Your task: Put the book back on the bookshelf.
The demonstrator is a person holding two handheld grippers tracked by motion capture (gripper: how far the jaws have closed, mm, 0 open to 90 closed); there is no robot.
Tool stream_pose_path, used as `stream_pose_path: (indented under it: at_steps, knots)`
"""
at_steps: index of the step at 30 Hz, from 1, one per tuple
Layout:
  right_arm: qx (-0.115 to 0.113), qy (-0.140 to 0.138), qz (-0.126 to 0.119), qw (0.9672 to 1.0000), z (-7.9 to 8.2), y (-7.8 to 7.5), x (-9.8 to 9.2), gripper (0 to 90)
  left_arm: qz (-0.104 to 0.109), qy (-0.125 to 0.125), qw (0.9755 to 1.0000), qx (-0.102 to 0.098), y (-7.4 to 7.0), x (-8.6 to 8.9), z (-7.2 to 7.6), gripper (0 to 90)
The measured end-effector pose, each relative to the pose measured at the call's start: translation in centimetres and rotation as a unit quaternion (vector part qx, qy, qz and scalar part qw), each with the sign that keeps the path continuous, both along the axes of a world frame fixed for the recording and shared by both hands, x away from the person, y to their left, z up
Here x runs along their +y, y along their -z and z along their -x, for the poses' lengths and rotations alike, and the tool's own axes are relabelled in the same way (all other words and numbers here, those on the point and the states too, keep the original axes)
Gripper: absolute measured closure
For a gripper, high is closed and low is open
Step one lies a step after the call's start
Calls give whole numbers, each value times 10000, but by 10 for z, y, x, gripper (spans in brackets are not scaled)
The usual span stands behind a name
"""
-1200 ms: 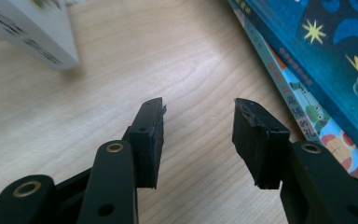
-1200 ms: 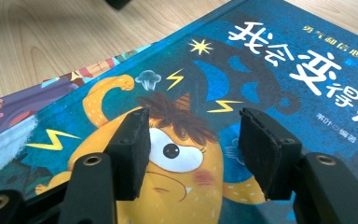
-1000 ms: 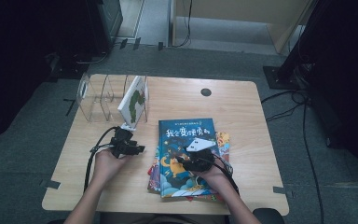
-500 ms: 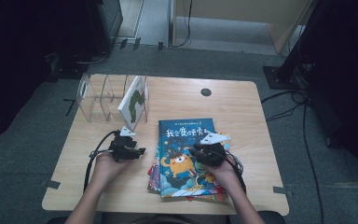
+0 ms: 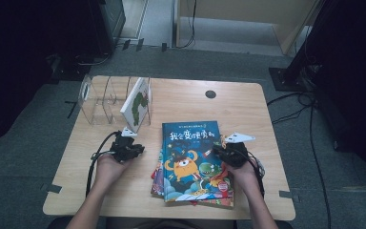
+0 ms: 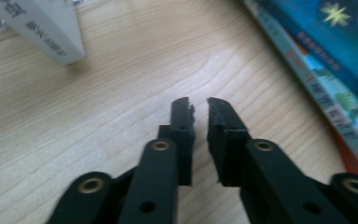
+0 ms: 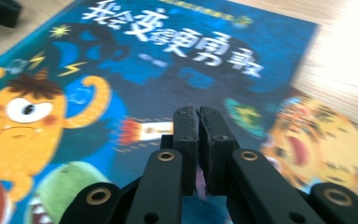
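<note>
The table is pale wood with a fine light-brown grain and has a small dark round spot at its far right. The top book has a deep blue cover with white lettering, yellow stars and lightning marks, an orange one-eyed monster with brown hair, and a green creature near it. A book under it shows yellow and orange with a red mouth at the right. The upright book at the far left is white with a green figure. The rack is clear. Both grippers are black with brass-coloured rivets. The floor is grey.
</note>
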State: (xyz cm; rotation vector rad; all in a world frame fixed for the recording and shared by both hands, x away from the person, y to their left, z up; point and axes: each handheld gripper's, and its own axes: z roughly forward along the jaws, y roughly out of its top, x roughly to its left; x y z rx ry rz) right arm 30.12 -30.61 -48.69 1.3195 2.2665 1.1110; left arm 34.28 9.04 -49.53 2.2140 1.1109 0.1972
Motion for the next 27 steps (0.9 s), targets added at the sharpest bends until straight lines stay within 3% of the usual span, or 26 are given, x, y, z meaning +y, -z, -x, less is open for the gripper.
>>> stream_pose_path:
  at_steps: [3,8,11,23,27]
  knots:
    - [13,212,27,9998,-2,1,-11,870,172,169,9996,110,-2,-2,2,876]
    - [35,510,103,9986,-6,4,-23,872,413,348,9985,55,-9,-7,7,884]
    - [138,531,105,9984,-8,8,-23,880,407,405,9983,12,-11,-10,10,884]
    - [23,576,143,9982,-12,10,-16,900,436,721,9964,119,-14,-24,23,893]
    - [-2,503,142,9986,-16,10,-11,900,355,863,9955,149,-13,-31,31,892]
